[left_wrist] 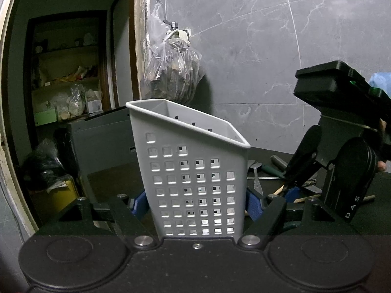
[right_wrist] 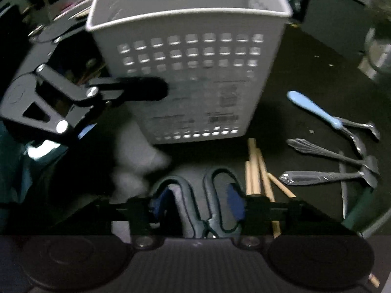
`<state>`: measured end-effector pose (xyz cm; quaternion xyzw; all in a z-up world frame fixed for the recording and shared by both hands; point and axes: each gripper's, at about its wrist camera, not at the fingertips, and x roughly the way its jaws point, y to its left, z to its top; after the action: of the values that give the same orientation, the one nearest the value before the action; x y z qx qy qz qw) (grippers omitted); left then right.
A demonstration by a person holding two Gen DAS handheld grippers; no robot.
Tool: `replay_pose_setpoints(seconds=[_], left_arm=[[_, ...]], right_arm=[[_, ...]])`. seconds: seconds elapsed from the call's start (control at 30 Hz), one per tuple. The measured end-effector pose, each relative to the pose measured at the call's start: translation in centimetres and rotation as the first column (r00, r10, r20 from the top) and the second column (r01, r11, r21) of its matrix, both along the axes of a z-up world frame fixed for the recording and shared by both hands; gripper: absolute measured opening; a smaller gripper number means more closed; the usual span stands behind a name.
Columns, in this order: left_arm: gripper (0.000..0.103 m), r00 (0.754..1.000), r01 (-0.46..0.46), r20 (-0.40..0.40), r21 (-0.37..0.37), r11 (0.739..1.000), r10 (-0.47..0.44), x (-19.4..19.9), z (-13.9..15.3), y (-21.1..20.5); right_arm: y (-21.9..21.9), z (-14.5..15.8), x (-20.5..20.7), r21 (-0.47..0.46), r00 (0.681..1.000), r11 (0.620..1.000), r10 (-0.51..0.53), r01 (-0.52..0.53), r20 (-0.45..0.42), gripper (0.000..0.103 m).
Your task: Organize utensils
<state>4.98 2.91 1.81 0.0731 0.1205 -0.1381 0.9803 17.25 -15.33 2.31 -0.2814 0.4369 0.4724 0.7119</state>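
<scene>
Left wrist view is filled by the grey perforated utensil caddy (left_wrist: pixel 195 171), standing on the dark table (left_wrist: pixel 376 210) and clamped at its base between the blue pads (left_wrist: pixel 255 206) of the left gripper (left_wrist: pixel 196 207), so this hand is holding the caddy steady. At three o'clock the right gripper (left_wrist: pixel 330 168) points down over loose cutlery.

In the right wrist view, that right gripper (right_wrist: pixel 199 204) straddles the handles of the scissors (right_wrist: pixel 210 202) at six o'clock, jaws at middling width (whether the pads press on the loops is unclear). Wooden chopsticks (right_wrist: pixel 256 171) lie just beside at five o'clock, with forks (right_wrist: pixel 330 156) and a blue-handled utensil (right_wrist: pixel 315 109) at three.

Risks, as I judge them: the loops' rounded sides could slip in a loose pinch, a pad could snag a chopstick, or the swinging blades could knock the caddy's rim.
</scene>
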Motion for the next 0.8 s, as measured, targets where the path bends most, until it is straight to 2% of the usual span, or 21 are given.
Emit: replay_pose_setpoints(seconds=[0.13, 0.23, 0.5, 0.57, 0.67, 0.8], left_arm=[[0.078, 1.000, 0.001, 0.001, -0.002, 1.000, -0.001, 0.0, 0.0, 0.0], [0.078, 1.000, 0.001, 0.000, -0.001, 1.000, -0.001, 0.0, 0.0, 0.0], [0.078, 1.000, 0.001, 0.001, -0.002, 1.000, -0.001, 0.0, 0.0, 0.0], [0.078, 1.000, 0.000, 0.001, -0.003, 1.000, 0.000, 0.0, 0.0, -0.1], [0.078, 1.000, 0.000, 0.001, -0.004, 1.000, 0.000, 0.0, 0.0, 0.0], [0.078, 1.000, 0.002, -0.001, -0.005, 1.000, -0.002, 0.2, 0.1, -0.1]], right_arm=[[0.4, 0.1, -0.1, -0.017, 1.000, 1.000, 0.008, -0.008, 0.009, 0.058], [0.3, 0.2, -0.1, -0.002, 1.000, 1.000, 0.000, 0.001, 0.016, 0.037], [0.0, 0.3, -3.4, 0.041, 0.992, 0.997, -0.070, 0.066, 0.101, 0.033], [-0.5, 0.5, -4.2, 0.071, 0.984, 0.991, -0.121, 0.113, 0.130, 0.033], [-2.3, 1.5, -4.4, 0.156, 0.953, 0.958, -0.264, 0.241, 0.152, 0.033], [-5.5, 3.2, -5.2, 0.344, 0.901, 0.876, -0.407, 0.338, 0.150, 0.033]])
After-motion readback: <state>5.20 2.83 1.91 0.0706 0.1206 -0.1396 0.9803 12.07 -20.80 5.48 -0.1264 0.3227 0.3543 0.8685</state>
